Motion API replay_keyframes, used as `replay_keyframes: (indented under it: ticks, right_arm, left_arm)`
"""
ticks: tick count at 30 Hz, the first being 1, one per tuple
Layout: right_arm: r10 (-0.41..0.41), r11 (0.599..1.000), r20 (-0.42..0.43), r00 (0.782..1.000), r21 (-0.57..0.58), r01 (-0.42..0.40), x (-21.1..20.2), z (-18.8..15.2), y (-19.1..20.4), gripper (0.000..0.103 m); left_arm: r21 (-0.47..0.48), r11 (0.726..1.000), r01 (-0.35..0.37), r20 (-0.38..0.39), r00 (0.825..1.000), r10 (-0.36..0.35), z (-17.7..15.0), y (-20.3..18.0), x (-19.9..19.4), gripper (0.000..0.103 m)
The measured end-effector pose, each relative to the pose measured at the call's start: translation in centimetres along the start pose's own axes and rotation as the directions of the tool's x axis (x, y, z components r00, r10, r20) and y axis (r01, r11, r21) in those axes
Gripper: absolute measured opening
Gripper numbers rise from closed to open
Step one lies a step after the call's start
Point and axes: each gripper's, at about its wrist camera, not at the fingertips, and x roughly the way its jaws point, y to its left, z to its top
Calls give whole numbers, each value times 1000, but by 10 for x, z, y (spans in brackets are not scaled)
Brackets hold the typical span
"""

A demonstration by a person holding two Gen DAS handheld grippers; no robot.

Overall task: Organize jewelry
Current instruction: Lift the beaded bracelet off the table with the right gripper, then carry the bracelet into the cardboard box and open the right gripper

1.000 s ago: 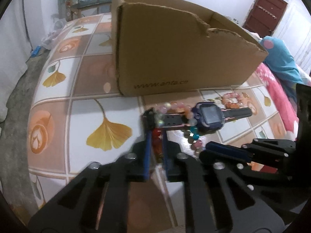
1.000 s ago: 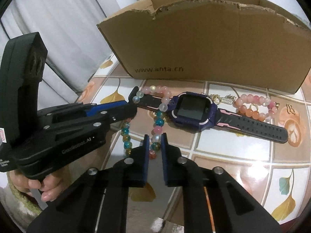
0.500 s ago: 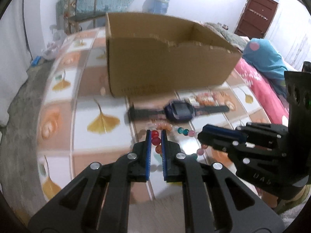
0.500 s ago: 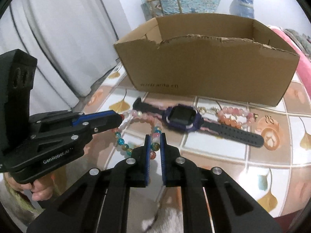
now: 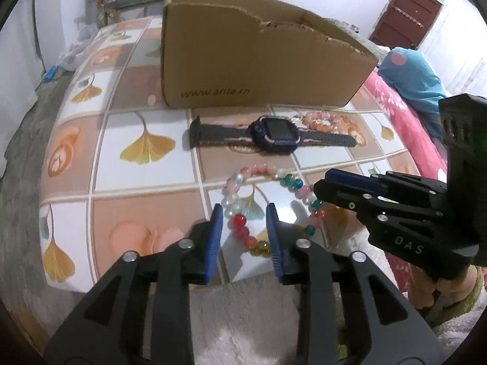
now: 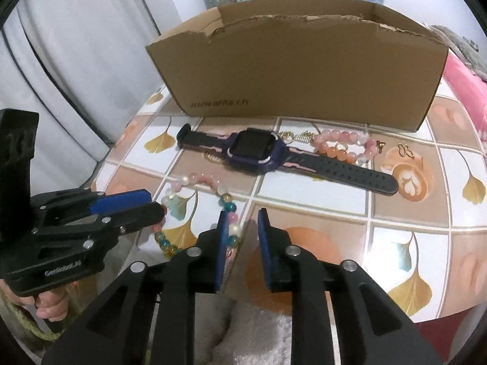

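A string of multicoloured beads (image 5: pixel 258 170) lies in a loop on the tiled table (image 5: pixel 137 182), near its front edge. My left gripper (image 5: pixel 244 213) straddles the loop's left side; its jaws are opening, and the red beads between the blue pads are free. My right gripper (image 6: pixel 243 213) is opening too, and the strand (image 6: pixel 194 179) passes just inside its left pad. Each gripper shows in the other's view: the right one (image 5: pixel 325 182) at the loop's right side, the left one (image 6: pixel 155 203) at its left. A purple watch (image 5: pixel 274 129) lies flat beyond the beads.
A torn-rimmed cardboard box (image 5: pixel 243 60) stands open behind the watch (image 6: pixel 255 152). A pink bead bracelet (image 6: pixel 344 146) with a gold clasp and a small gold charm (image 6: pixel 406 150) lie to the watch's right. White fluffy fabric sits below the table edge, bedding at the right.
Both grippers drew back toward the table's front edge, dragging the multicoloured beads off the watch strap. Their jaws, shut on the strand before, have now parted and the beads rest on the table.
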Motion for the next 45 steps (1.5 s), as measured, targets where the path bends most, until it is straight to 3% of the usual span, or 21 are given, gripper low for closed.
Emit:
replay_keyframes:
  ticks: [5, 10, 16, 19, 29, 35, 39, 45]
  right_arm:
    - [-4, 999, -11, 1000, -32, 4, 9, 3, 10, 21]
    - [-34, 997, -29, 999, -77, 31, 18, 1, 18, 21]
    - [-45, 994, -24, 999, -100, 43, 24, 1, 23, 21]
    - [-62, 992, -14, 998, -110, 60, 25, 0, 23, 10]
    - [-55, 995, 108, 993, -73, 63, -10, 2, 17, 10]
    - [-4, 994, 244, 970, -108, 31, -60, 24, 24, 10]
    - [41, 984, 356, 934, -175, 24, -96, 55, 32, 10]
    - [69, 966, 475, 877, -253, 61, -130, 118, 32, 10]
  left_arm:
    - [12, 1000, -6, -33, 999, 7, 5, 0, 16, 31]
    - [44, 998, -45, -18, 999, 45, 8, -2, 19, 30]
    - [102, 987, -123, 3, 992, 123, 8, -8, 22, 16]
    - [120, 983, -136, 14, 991, 135, 6, -11, 22, 10]
    - [156, 973, -172, 140, 979, 150, 3, -32, -9, 8]
    - [180, 966, -187, 269, 954, 135, 26, -55, -54, 8]
    - [226, 952, -208, 392, 914, 106, 60, -71, -93, 8]
    - [264, 931, -251, 503, 860, 89, 129, -79, -123, 8]
